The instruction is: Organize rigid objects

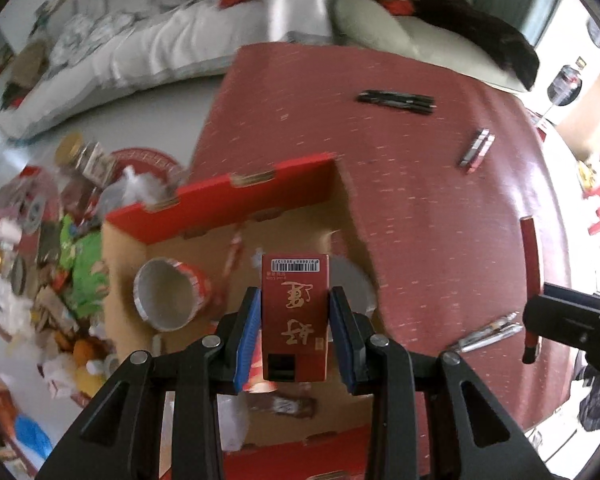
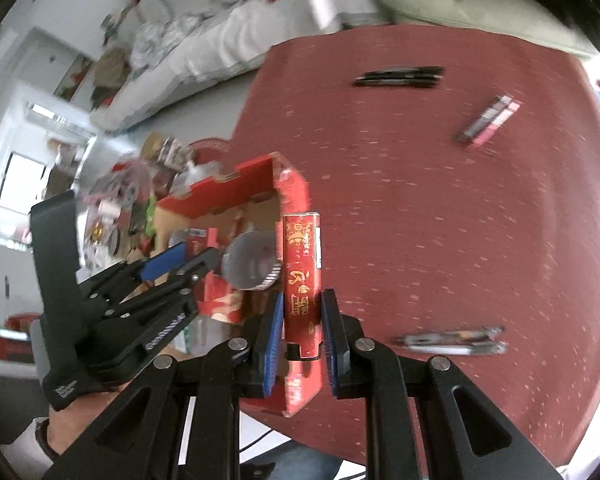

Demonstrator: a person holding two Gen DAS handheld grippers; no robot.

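My left gripper (image 1: 295,322) is shut on a red cigarette pack with gold writing (image 1: 295,320), held over the open cardboard box (image 1: 220,200) with red rims. In the box lie a foil-lined paper cup (image 1: 168,294) on its side and other small items. My right gripper (image 2: 300,326) is shut on a second red pack with gold print (image 2: 302,280), held over the box's right wall (image 2: 296,196). The left gripper (image 2: 172,268) shows at left in the right wrist view, over the box.
The box stands on a dark red table (image 1: 440,184). On the table lie black pens (image 1: 396,101), a pair of lipsticks (image 1: 476,147), silver pens (image 1: 488,334) and a red stick (image 1: 530,264). A cluttered floor (image 1: 40,280) and a white sofa (image 1: 160,40) lie to the left.
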